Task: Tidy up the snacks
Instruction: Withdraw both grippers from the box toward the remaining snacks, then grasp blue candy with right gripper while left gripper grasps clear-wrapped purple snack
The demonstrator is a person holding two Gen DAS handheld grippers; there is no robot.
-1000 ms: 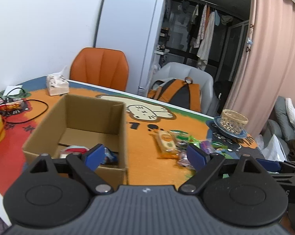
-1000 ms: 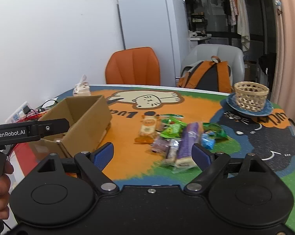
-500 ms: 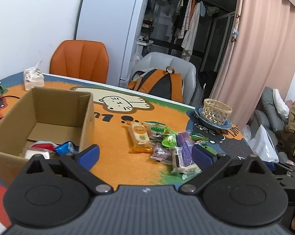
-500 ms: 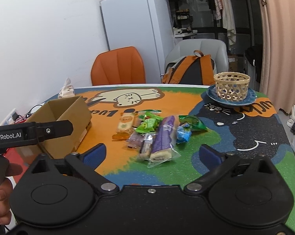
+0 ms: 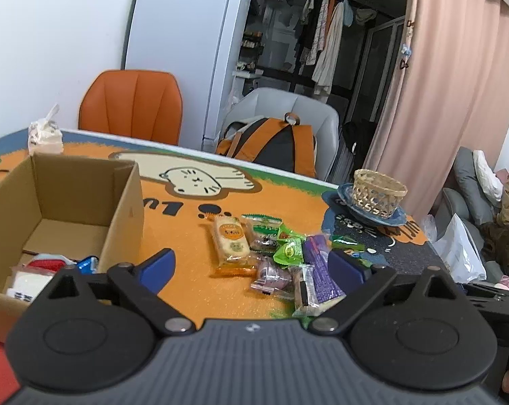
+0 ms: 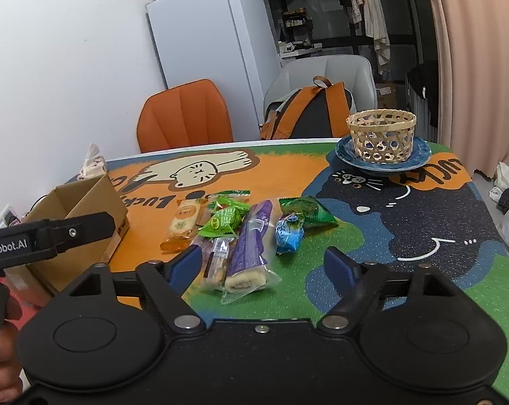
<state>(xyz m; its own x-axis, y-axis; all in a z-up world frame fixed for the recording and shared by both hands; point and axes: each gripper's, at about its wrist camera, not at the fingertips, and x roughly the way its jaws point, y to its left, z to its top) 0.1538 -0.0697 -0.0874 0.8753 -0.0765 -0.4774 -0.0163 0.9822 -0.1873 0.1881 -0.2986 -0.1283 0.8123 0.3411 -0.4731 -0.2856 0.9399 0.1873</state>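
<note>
Looking out along the left gripper [image 5: 249, 265], the left wrist view is showing blue pads spread wide with nothing pinched between them; the jaws have just been narrowing slightly. Ahead and to that gripper's left, the cardboard box [image 5: 124, 202] is standing open, and a few wrapped snacks [image 5: 48, 263] are already lying on its floor, so part of the sorting appears done. Straight ahead and a little to the right, a loose pile is still waiting on the table mat [image 5: 173, 222]: an orange-labelled biscuit pack [image 5: 231, 241], a green packet [image 5: 288, 251] and a purple bar [image 5: 320, 270] among clear wrappers. Only this view is revealing the box's inside.

Turning to the right wrist view, the right gripper [image 6: 263, 265] is hanging with its jaws apart and empty; they have just been closing in. Its left pad is sitting over the near end of the pile, with the purple bar lying just ahead between the fingers, not yet touched. This view alone is showing a blue candy packet [image 6: 288, 233] and a dark green packet [image 6: 306, 211] ahead to the right. It is also catching the left gripper from the side, beside the box, and a wicker basket [image 6: 382, 140] on a blue plate [image 6: 420, 157] far ahead. Most of the snacks seem left to move.
</note>
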